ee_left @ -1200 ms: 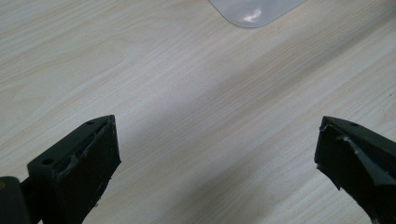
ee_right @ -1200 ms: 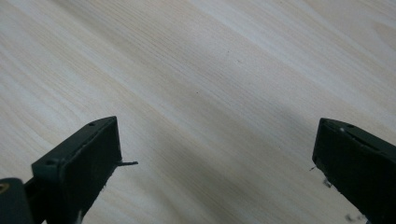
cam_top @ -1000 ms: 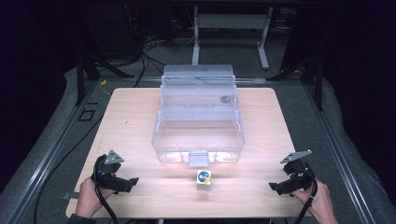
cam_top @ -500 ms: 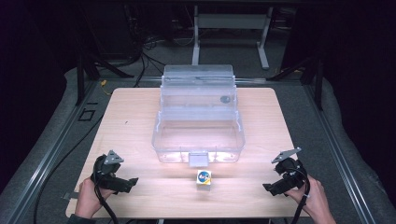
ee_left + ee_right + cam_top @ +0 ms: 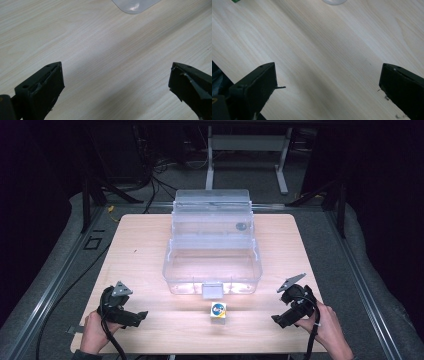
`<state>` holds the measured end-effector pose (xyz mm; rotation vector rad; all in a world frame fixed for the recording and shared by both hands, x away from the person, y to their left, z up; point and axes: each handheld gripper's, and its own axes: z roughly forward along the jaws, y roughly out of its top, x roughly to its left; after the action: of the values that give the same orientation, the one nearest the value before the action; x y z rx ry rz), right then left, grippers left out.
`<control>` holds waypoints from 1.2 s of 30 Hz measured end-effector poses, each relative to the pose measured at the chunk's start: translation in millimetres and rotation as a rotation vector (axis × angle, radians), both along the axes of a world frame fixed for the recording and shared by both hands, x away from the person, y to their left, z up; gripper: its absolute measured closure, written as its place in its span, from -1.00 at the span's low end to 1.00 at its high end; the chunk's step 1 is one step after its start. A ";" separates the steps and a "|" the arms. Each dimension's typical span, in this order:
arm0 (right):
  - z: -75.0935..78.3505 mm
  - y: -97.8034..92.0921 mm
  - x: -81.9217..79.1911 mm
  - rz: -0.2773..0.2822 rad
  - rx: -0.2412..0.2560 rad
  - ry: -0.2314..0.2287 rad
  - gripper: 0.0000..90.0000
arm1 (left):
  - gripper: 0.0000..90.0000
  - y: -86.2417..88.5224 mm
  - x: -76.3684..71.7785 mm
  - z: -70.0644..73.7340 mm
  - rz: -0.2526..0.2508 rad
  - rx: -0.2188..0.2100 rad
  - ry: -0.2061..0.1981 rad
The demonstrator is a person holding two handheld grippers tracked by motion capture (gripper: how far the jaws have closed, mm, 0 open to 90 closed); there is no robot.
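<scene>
Printed face of small white cube, between both tongs, too small to read. Left tongs and right tongs spread wide, empty, over pale wooden table.

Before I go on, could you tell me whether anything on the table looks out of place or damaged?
Nothing stands out: the clear plastic box sits open and square on the table, and the small cube rests upright before it.

Lighting's pretty moody: the tabletop is lit from above while everything around it drops into near black. The clear plastic box throws bright glare along its front wall. High view is soft and a bit grainy. Both gripper views show soft diagonal shadows across the wood, and the black fingers look blurry up close.
</scene>
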<state>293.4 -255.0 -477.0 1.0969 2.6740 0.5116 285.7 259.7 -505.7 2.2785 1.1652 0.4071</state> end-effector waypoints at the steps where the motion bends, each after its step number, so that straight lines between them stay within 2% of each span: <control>1: 0.9 2.2 0.5 0.012 -0.003 0.004 -0.98 | -1.00 -0.2 -0.1 0.0 -0.001 0.000 0.000; 8: 8.2 19.3 3.0 0.053 -0.021 0.017 -0.98 | -1.00 -1.3 -0.3 0.1 0.002 0.000 0.002; 10: 10.3 26.1 4.2 0.075 -0.030 0.008 -0.98 | -1.00 -1.2 -0.3 0.0 0.000 -0.001 0.002; 18: 17.4 52.9 7.7 0.147 -0.050 0.025 -0.98 | -1.00 -0.4 0.1 -0.8 -0.006 -0.004 0.004; 25: 17.3 75.1 9.9 0.209 -0.078 0.023 -0.98 | -1.00 -1.2 0.5 -2.4 -0.012 -0.005 0.012; 26: 16.7 79.3 10.3 0.223 -0.072 0.038 -0.98 | -1.00 -1.3 0.5 -2.4 -0.012 -0.003 0.012; 28: 16.7 85.4 10.0 0.241 -0.080 0.025 -0.98 | -1.00 -1.4 0.6 -2.6 -0.014 -0.003 0.013; 36: 16.6 113.4 9.9 0.324 -0.086 0.043 -0.97 | -1.00 -1.5 0.8 -3.4 -0.017 -0.005 0.016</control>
<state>303.3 -141.6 -460.5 0.6612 2.8965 0.4236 286.5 258.2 -509.1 2.2897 1.1524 0.3802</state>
